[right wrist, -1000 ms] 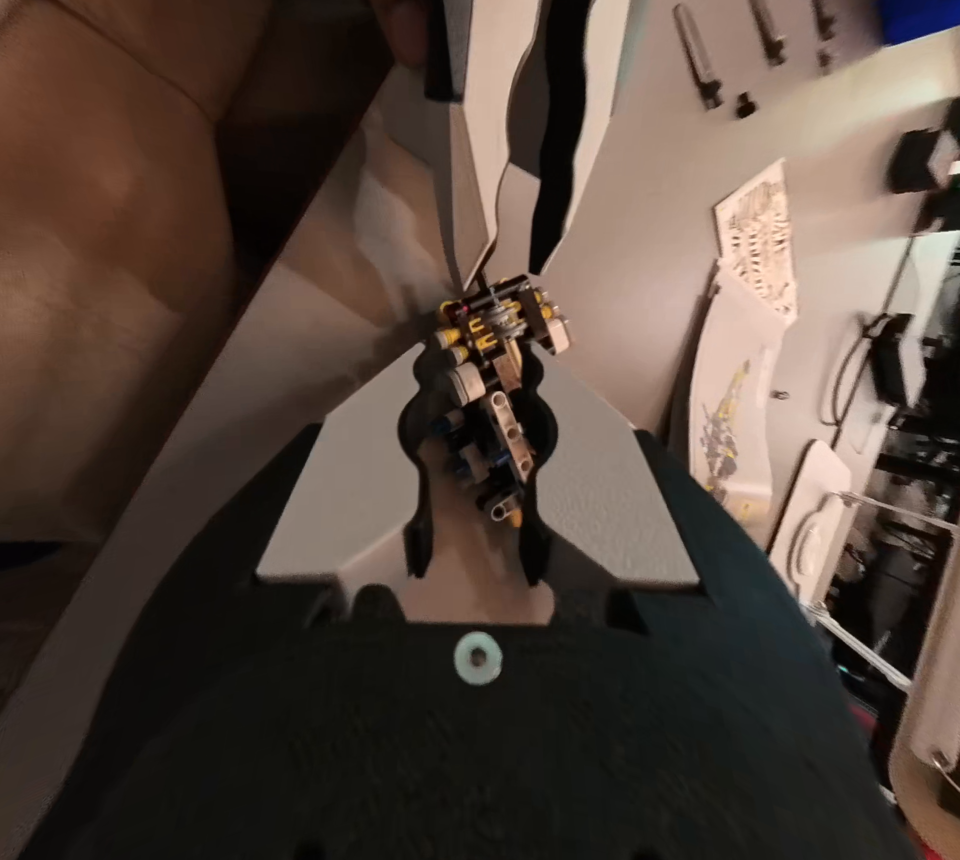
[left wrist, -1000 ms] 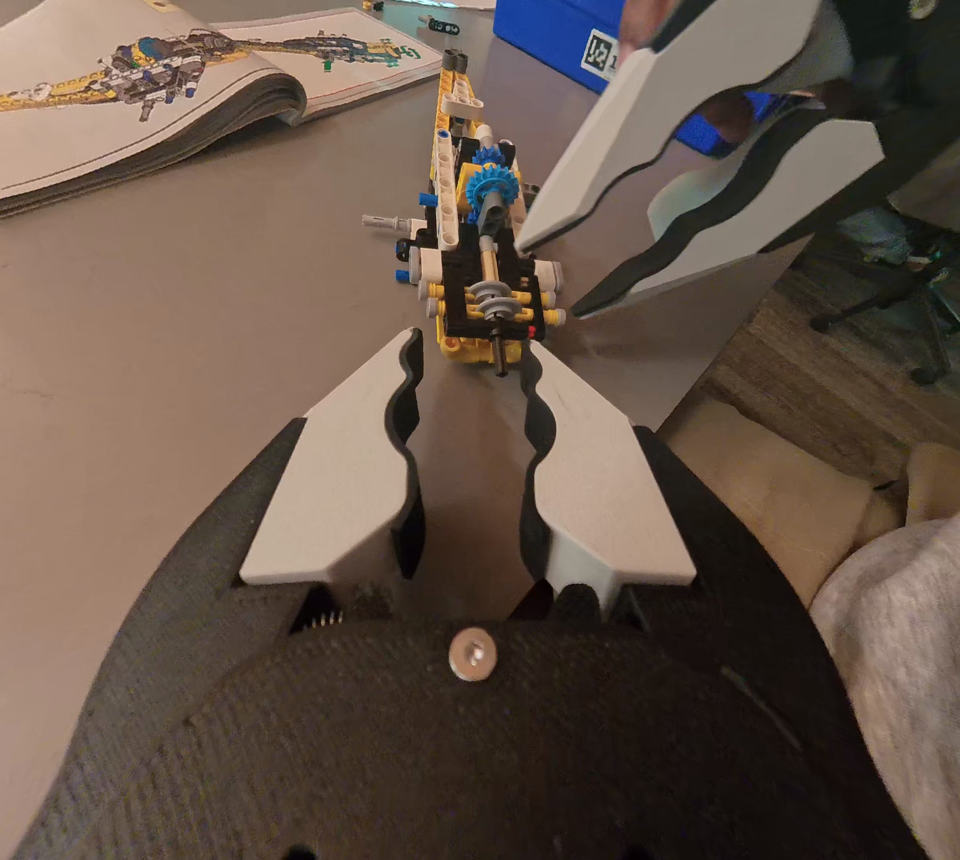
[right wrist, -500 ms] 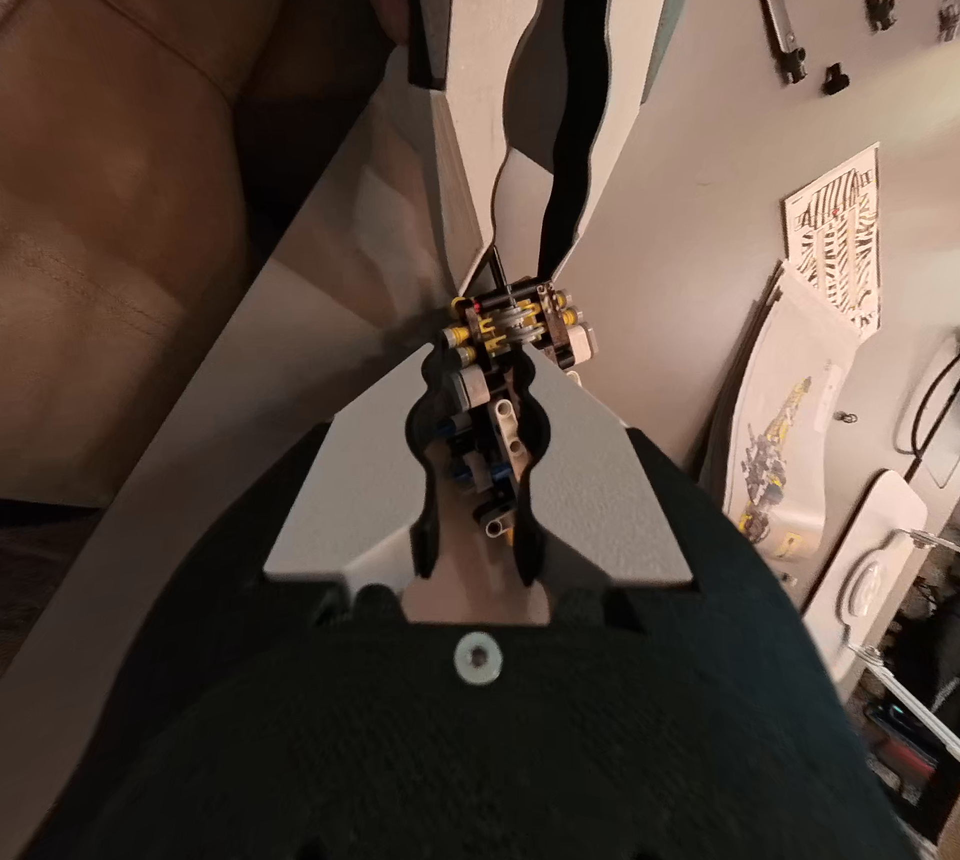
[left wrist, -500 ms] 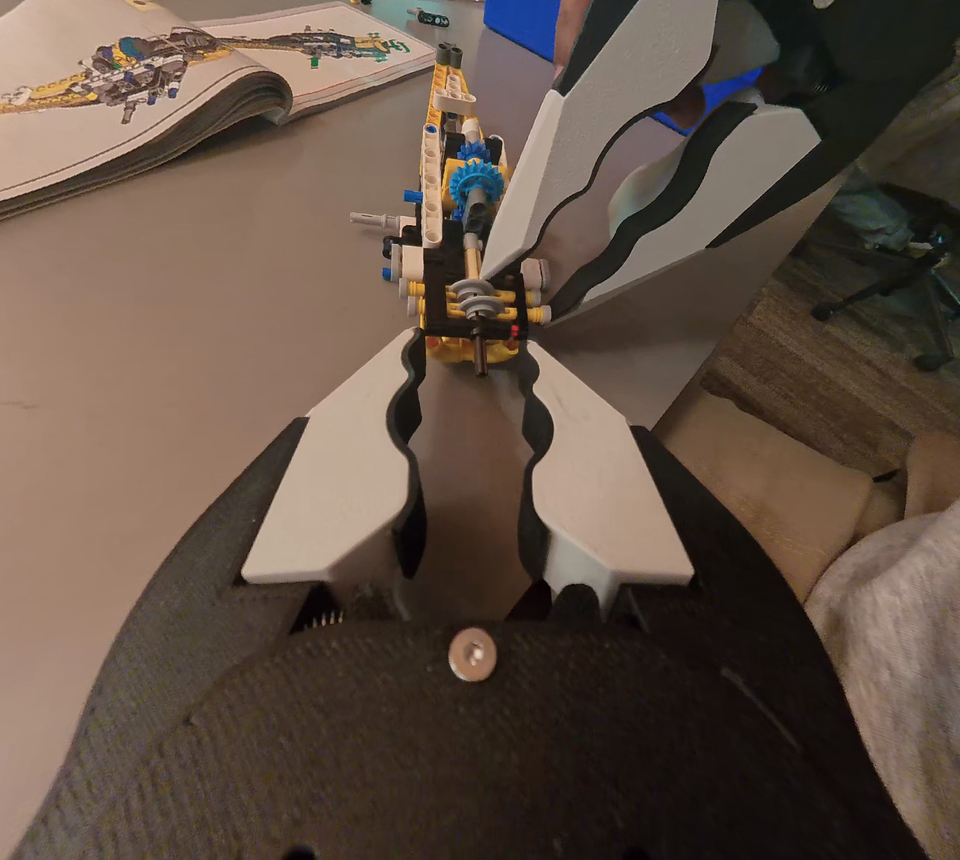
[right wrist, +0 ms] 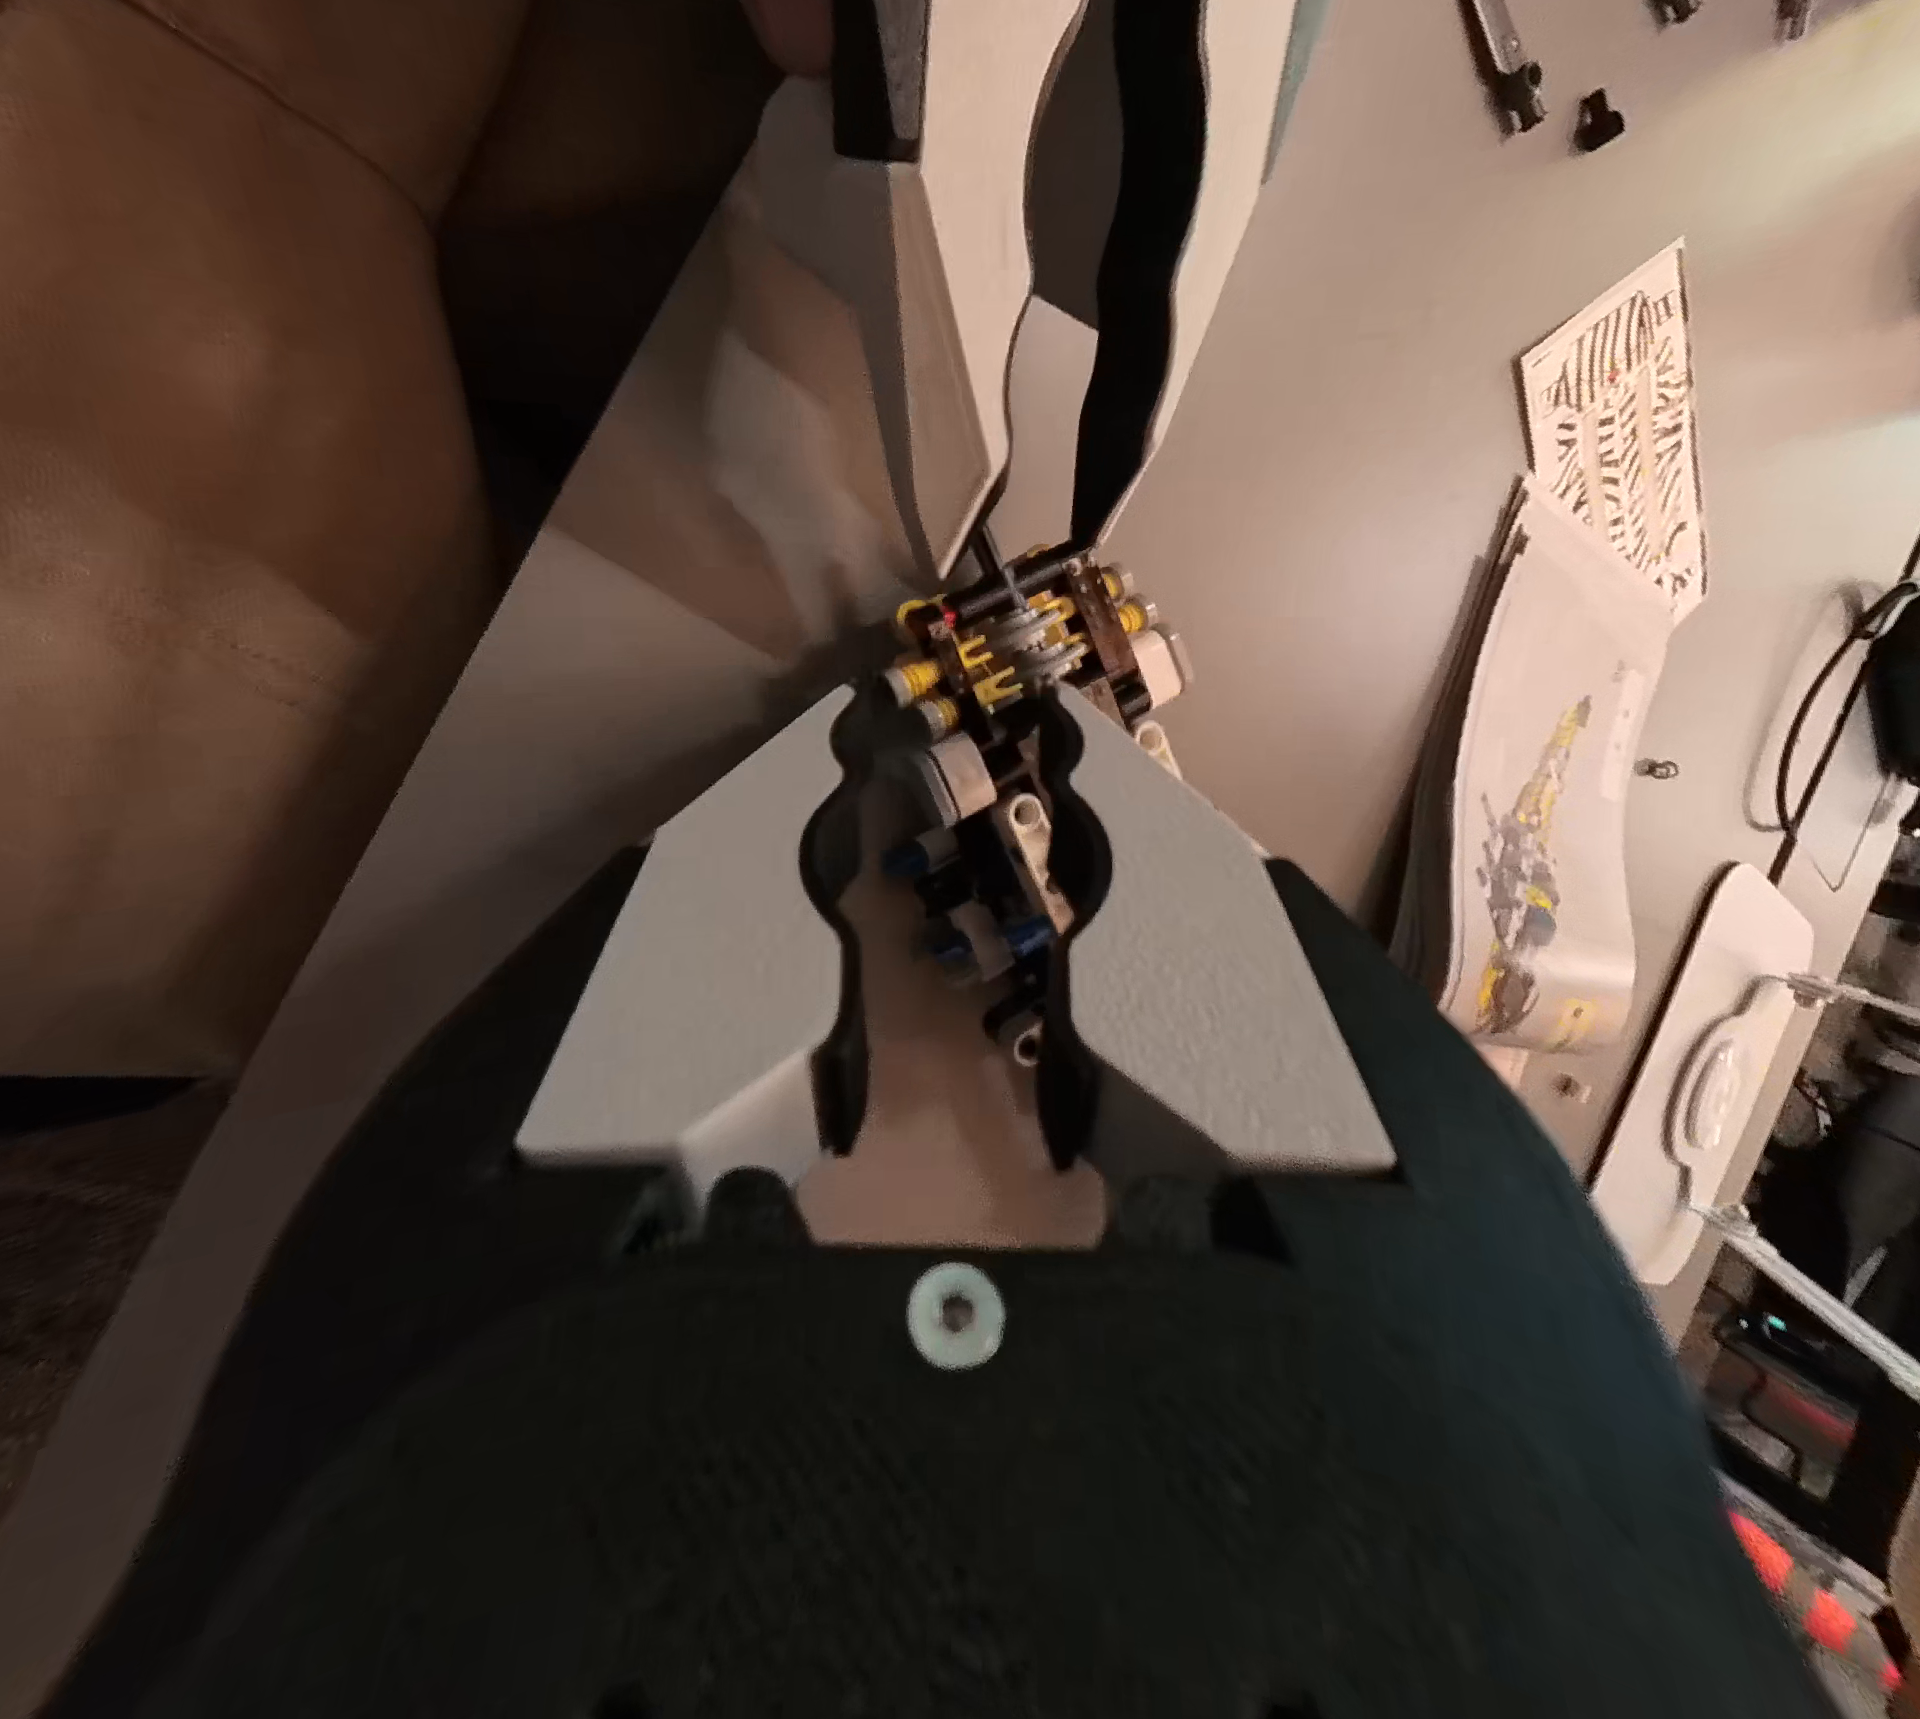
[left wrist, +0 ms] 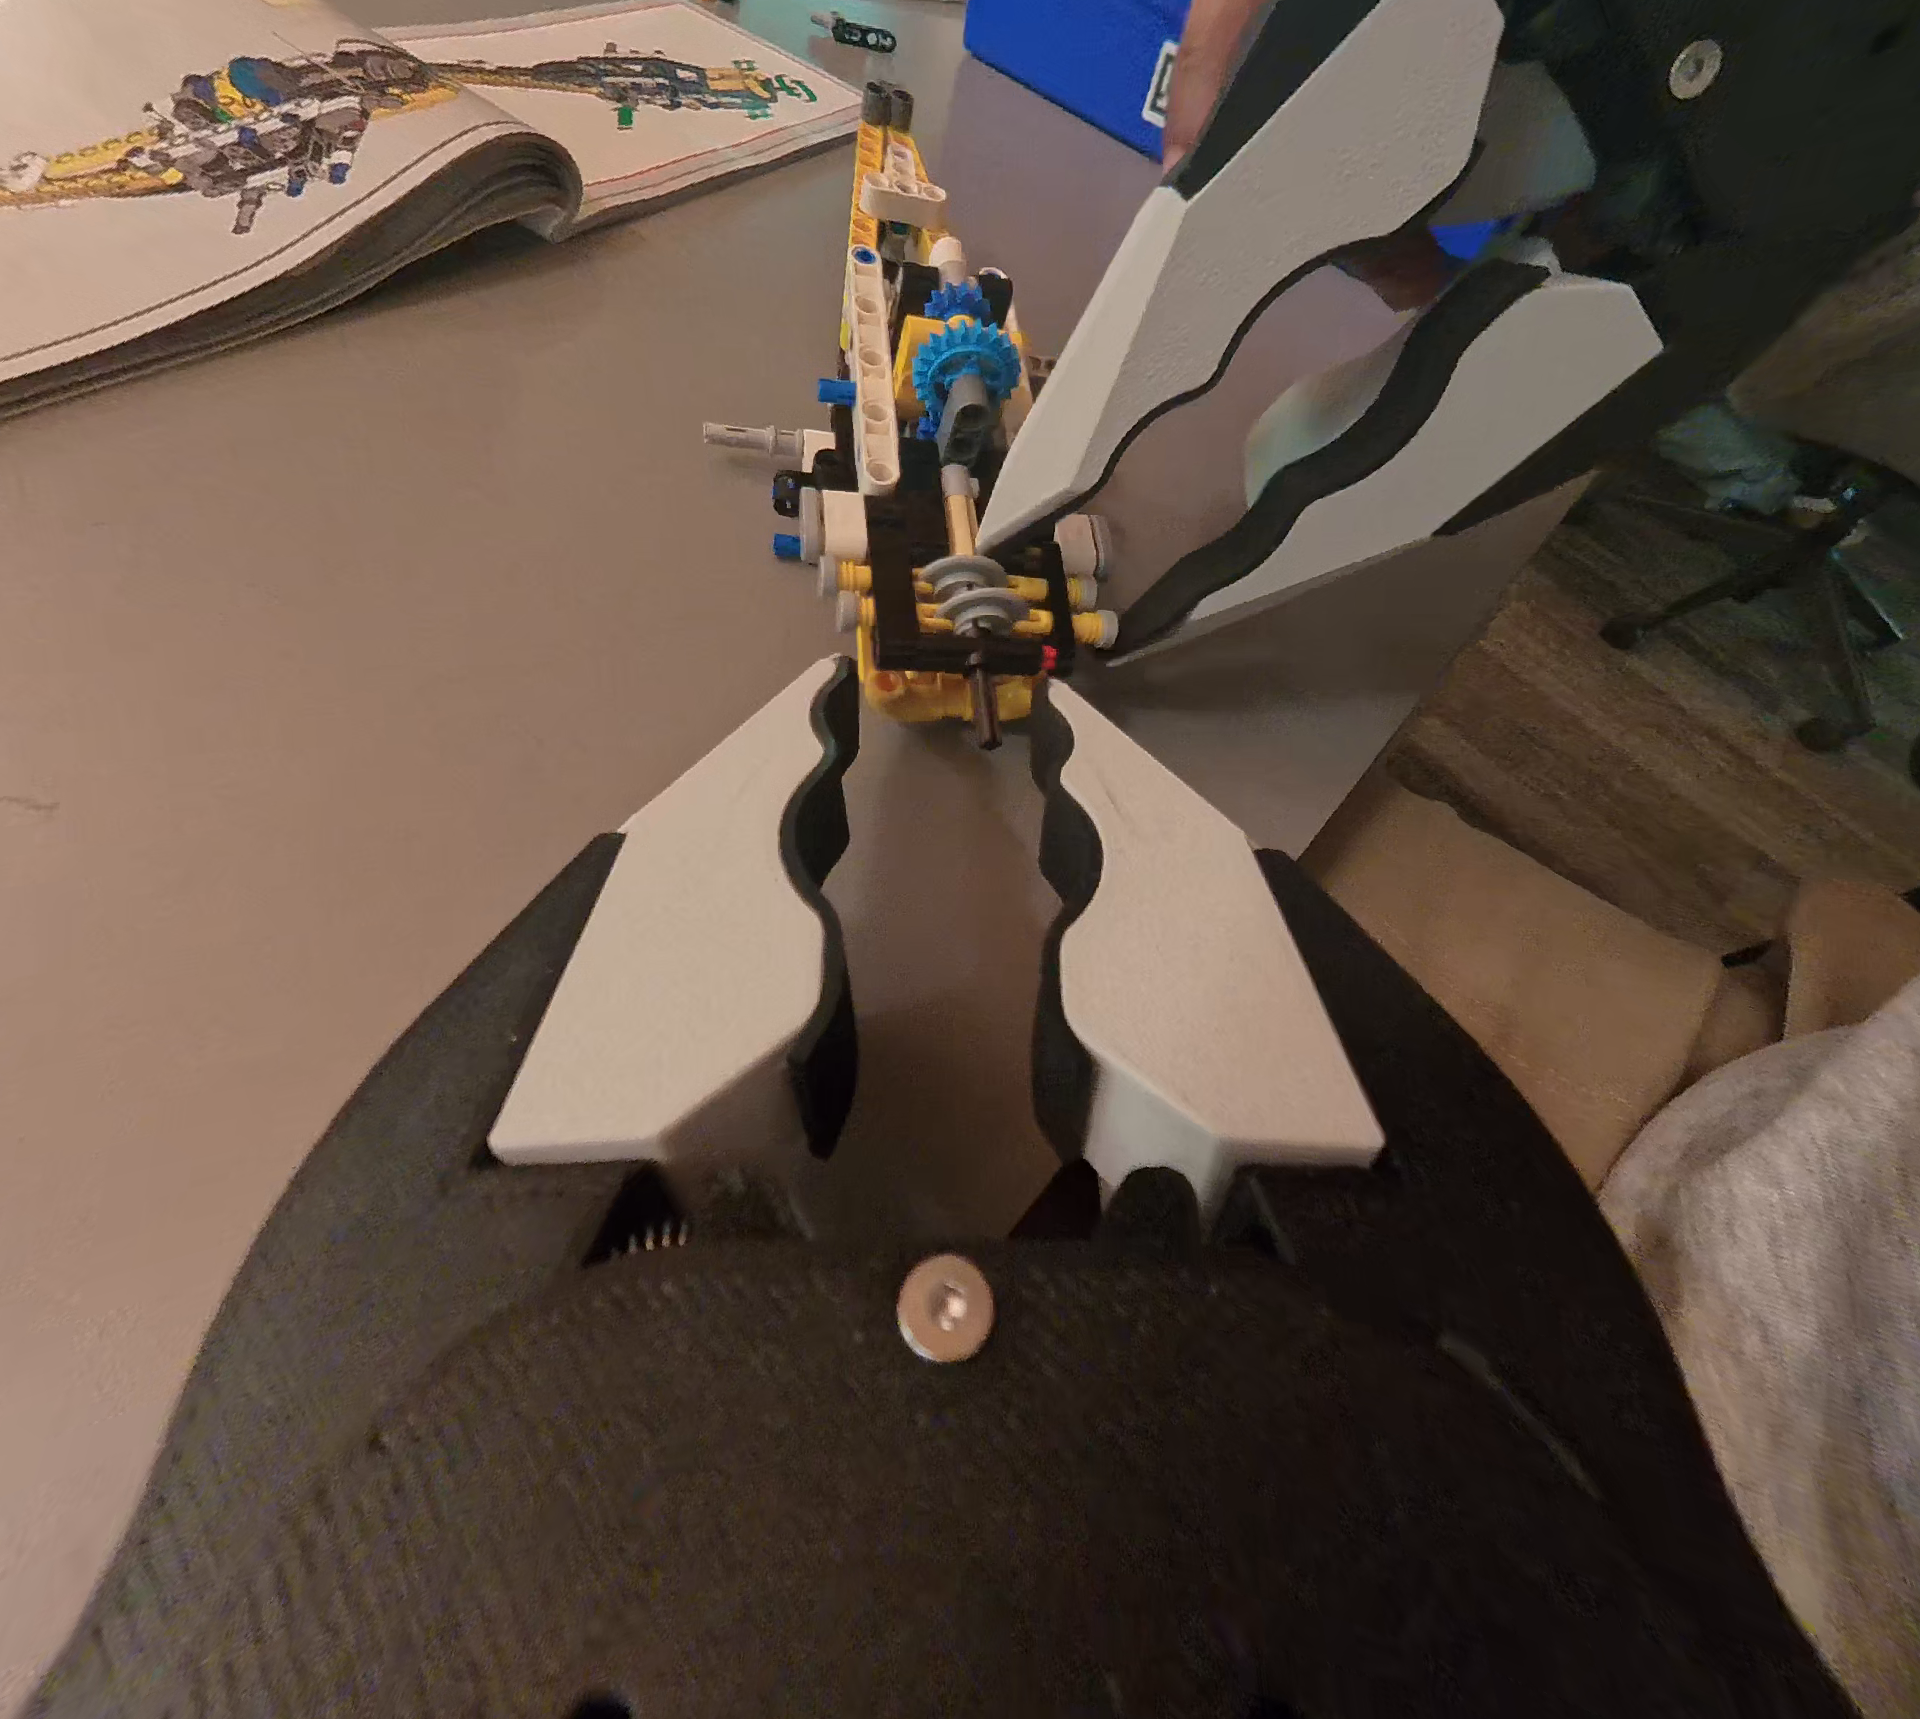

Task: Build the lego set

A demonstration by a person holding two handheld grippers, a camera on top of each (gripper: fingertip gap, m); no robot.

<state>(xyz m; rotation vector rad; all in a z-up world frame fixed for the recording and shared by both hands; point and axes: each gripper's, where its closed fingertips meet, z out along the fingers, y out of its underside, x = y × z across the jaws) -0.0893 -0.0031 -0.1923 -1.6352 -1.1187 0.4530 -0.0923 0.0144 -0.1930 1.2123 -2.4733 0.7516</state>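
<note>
A long yellow, black and white lego model (left wrist: 940, 464) lies on the grey surface (left wrist: 364, 630), its near end between the open tips of the left hand-held gripper (left wrist: 945, 703), while the right hand-held gripper (right wrist: 961, 713), also open, straddles its side.
</note>
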